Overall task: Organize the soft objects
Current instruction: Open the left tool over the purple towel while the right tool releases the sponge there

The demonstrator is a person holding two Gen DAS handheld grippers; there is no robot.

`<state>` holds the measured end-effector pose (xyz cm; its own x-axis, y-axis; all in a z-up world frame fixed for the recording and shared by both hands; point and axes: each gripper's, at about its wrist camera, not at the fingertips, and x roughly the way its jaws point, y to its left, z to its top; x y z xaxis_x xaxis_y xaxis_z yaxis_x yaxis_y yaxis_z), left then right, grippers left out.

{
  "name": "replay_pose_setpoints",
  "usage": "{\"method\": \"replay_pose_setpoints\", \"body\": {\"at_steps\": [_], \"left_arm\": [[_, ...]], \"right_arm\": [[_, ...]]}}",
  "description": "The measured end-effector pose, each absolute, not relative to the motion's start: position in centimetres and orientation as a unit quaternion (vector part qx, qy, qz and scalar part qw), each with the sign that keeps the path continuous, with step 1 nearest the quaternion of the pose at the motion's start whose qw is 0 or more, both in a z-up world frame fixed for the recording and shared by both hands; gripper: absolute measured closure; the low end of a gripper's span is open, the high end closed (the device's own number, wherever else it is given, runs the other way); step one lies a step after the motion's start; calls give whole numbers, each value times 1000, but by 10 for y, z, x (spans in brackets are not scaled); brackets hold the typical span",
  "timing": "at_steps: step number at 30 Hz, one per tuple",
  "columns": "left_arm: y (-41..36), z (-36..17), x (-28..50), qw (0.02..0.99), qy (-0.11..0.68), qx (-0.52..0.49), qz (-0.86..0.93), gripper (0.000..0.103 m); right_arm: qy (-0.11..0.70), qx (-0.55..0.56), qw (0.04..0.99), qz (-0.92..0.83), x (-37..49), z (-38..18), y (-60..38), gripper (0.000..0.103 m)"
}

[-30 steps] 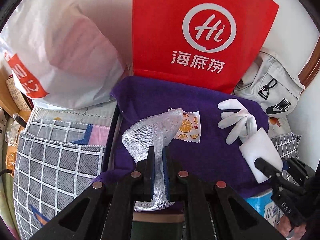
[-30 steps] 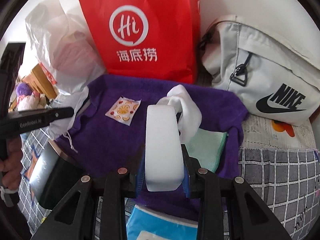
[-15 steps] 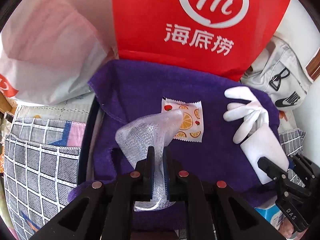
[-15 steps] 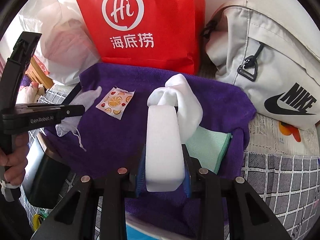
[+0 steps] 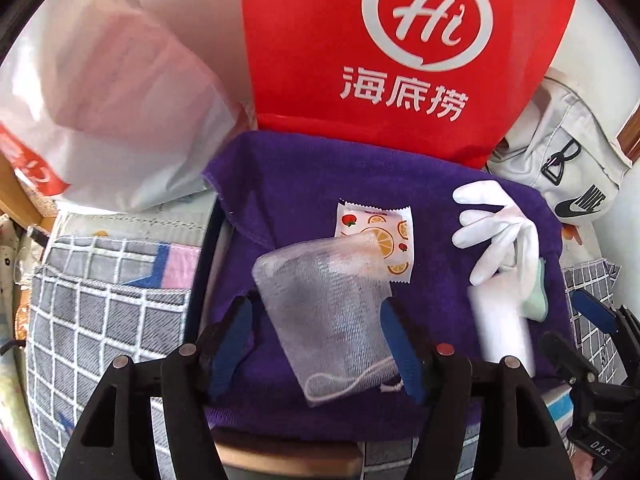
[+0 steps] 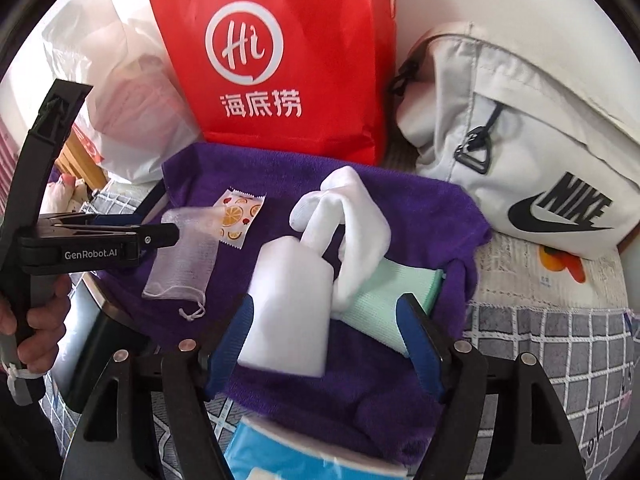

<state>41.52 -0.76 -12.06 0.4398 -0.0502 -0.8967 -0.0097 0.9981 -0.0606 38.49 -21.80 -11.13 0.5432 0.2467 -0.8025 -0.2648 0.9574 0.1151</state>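
A white mesh drawstring pouch (image 5: 332,312) (image 6: 184,264) lies on the purple towel (image 5: 288,200) (image 6: 416,208), loose between the parted fingers of my left gripper (image 5: 316,344), whose jaws are opening. A white sponge block (image 6: 292,312) (image 5: 500,324) rests blurred on the towel between the spread fingers of my right gripper (image 6: 324,340), whose jaws are opening too; its left edge lies close to the left pad. Beyond it lie a white glove (image 6: 352,224) (image 5: 500,224), a mint cloth (image 6: 396,292) and a fruit-print sachet (image 5: 380,240) (image 6: 240,216).
A red paper bag (image 5: 400,48) (image 6: 280,60) stands behind the towel, a white plastic bag (image 5: 112,100) to its left, a pale Nike bag (image 6: 520,140) to its right. A grey checked cloth (image 5: 100,320) covers the surface around. A blue pack (image 6: 300,456) lies near the front edge.
Both grippers have gone from shut to open. The mesh pouch has dropped flat onto the towel, and the white sponge has tipped out of the right fingers onto it.
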Motion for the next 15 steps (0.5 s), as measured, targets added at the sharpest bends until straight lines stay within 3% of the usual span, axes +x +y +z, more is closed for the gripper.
{"method": "replay_pose_setpoints", "body": {"at_steps": [15], "left_arm": [[29, -67, 295, 881, 472, -34, 24, 38]], "right_arm": [[427, 38, 896, 113, 293, -66, -235, 30]]}}
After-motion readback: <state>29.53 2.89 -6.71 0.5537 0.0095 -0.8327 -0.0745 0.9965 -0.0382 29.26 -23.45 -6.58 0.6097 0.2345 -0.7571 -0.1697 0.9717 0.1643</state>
